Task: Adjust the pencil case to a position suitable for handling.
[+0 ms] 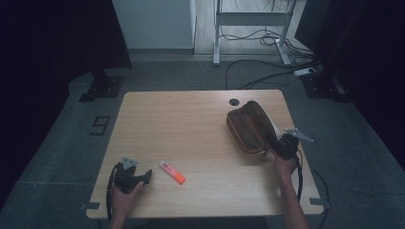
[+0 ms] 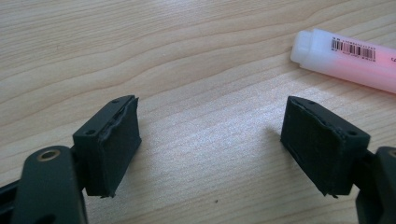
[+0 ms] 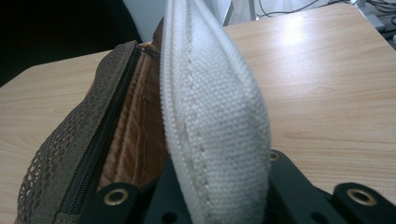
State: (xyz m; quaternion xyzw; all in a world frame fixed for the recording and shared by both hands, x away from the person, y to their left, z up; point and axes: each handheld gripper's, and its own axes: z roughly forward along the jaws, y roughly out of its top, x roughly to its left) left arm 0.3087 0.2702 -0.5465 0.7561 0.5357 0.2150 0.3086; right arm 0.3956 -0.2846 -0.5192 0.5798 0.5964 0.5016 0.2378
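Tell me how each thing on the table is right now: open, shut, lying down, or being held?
Pencil case: unzipped and open, brown lining showing, its white side pinched by the right tongs.
Highlighter: lying flat on the table, cap on, nothing touching it.
Left tongs: open, jaws wide apart, nothing between them, close to the highlighter.
Right tongs: shut on the pencil case's white side.

The right gripper (image 1: 282, 145) has its jaws hidden behind the pouch's white canvas wall (image 3: 215, 121) in its own view; their grip cannot be told. The marker (image 2: 348, 58) runs off the right edge of the left gripper view
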